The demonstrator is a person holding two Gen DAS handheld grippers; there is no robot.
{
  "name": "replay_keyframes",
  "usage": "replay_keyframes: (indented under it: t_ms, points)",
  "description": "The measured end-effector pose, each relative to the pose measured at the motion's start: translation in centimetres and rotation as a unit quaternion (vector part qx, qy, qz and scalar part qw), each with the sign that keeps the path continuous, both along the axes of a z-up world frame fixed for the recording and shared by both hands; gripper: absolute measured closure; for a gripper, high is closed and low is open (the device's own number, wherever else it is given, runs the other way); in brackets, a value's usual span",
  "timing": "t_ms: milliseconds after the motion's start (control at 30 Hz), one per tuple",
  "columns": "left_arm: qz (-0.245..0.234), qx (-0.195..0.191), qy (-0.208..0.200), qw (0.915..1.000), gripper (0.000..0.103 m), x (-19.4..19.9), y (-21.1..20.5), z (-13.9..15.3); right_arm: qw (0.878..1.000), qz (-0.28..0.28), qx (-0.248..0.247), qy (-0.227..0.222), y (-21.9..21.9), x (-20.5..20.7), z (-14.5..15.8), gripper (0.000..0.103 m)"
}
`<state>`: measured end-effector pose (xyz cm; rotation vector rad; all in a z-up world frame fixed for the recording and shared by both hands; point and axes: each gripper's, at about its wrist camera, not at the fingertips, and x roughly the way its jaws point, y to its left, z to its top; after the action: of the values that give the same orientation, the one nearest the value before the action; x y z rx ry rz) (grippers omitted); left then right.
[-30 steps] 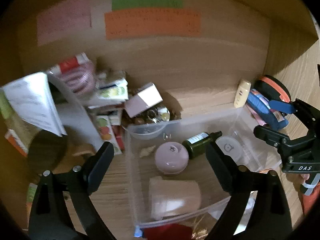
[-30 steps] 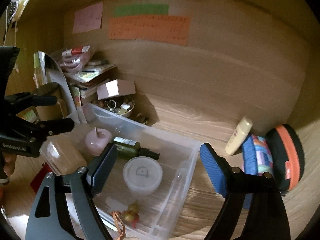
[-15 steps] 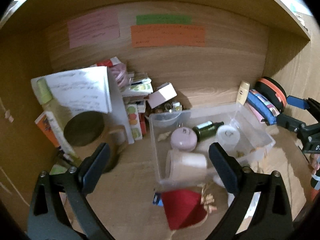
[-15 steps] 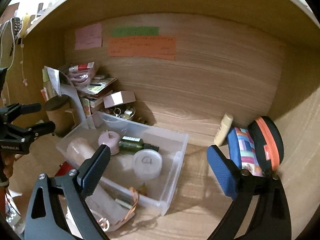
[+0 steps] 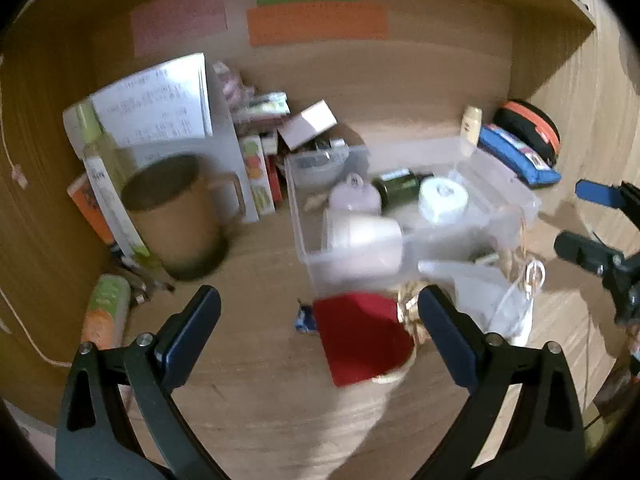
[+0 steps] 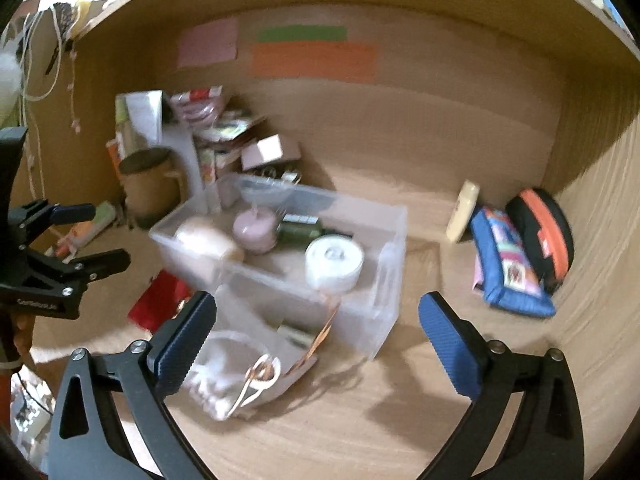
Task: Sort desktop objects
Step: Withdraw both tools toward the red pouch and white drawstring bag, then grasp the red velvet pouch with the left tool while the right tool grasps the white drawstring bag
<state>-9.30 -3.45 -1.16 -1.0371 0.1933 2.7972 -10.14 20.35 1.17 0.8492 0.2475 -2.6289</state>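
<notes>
A clear plastic bin [image 5: 500, 200] stands in the middle of the desk. It holds a pink round jar [image 5: 354, 198], a dark green bottle [image 5: 396, 186], a white round jar [image 5: 442, 200] and a pale tub [image 5: 360, 236] on its side. In front of the bin lie a red pouch [image 5: 360, 336] and a clear bag of cords [image 6: 228, 372]. My left gripper [image 5: 318, 296] hangs open above the red pouch, touching nothing. My right gripper [image 6: 318, 300] is in front of the bin [image 6: 396, 240]; its jaws are opening, with nothing between them.
A brown mug [image 5: 176, 216], standing papers and stacked boxes crowd the back left corner. A green and orange tube [image 5: 106, 312] lies at the left. A cream tube [image 6: 464, 212], a blue pencil case [image 6: 508, 264] and a black and orange case [image 6: 540, 236] sit at the right wall.
Both grippers have drawn back from the bin, so more of the desk front shows. The right gripper's jaws have spread wider. Nothing was picked up.
</notes>
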Motion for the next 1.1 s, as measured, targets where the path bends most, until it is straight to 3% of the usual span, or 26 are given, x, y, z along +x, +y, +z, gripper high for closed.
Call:
replay_keyframes:
  t_ms: [267,533,733,800,833,1100]
  points:
    - [0.005,0.010,-0.041,0.9991,0.003,0.5,-0.9,-3.1,0.998,0.026,0.009,-0.056,-2.6,1.1,-3.7,0.001]
    - [0.011,0.029,-0.075,0.9967,0.003,0.4,-2.2,-5.2,0.992,0.031,0.039,-0.113,-5.4,-0.5,-7.3,0.002]
    - [0.011,0.037,-0.093,0.9950,0.003,-0.4,-1.9,-6.0,0.988,0.024,0.089,-0.121,-7.2,-1.5,-8.9,0.002]
    - [0.005,0.037,-0.098,0.9945,0.003,-0.7,-1.4,-6.1,0.989,0.028,0.088,-0.117,-7.2,-1.7,-8.8,0.007]
    - [0.003,0.035,-0.098,0.9945,0.003,-0.7,-1.2,-6.1,0.989,0.030,0.083,-0.118,-7.0,-1.8,-8.8,0.017]
    - [-0.017,0.017,-0.109,0.9937,0.003,-2.0,1.5,-6.6,0.991,0.051,0.045,-0.116,-5.0,-1.7,-8.0,0.042]
